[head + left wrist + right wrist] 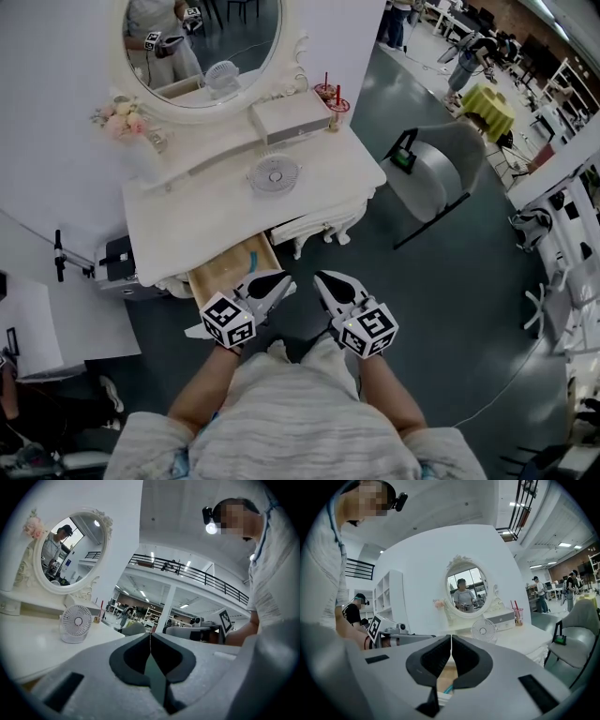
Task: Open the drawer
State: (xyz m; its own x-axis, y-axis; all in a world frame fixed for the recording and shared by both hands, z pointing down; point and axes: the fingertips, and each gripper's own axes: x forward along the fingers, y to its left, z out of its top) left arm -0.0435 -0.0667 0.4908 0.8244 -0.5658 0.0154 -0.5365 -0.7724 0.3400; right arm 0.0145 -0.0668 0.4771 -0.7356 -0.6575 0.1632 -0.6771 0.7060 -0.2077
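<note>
Head view is showing the job looking as good as done. Nearest the person, at lower centre of the frame, the left gripper (pixel 278 282) and right gripper (pixel 324 279) are hanging side by side, both with jaws pressed together and nothing between them. Each gripper's own view is bearing that out, with the dark pads meeting in a thin line on the left gripper (pixel 150 637) and on the right gripper (pixel 451 638). Neither is touching anything.

Just beyond their tips, left of centre, the drawer (pixel 228 267) is standing pulled well out from under the white table (pixel 169 225). Its pale wooden inside is lying open to the eye, with something blue (pixel 255 265) in it that I cannot make out. The right gripper view is catching the same tan wood low between its jaws. The drawer's front and handle are not showing. I am judging that little or nothing is left to do.

Farther up, a small fan (pixel 273 174) is sitting on the table top, and the oval mirror (pixel 202 42) is filling the upper left.
</note>
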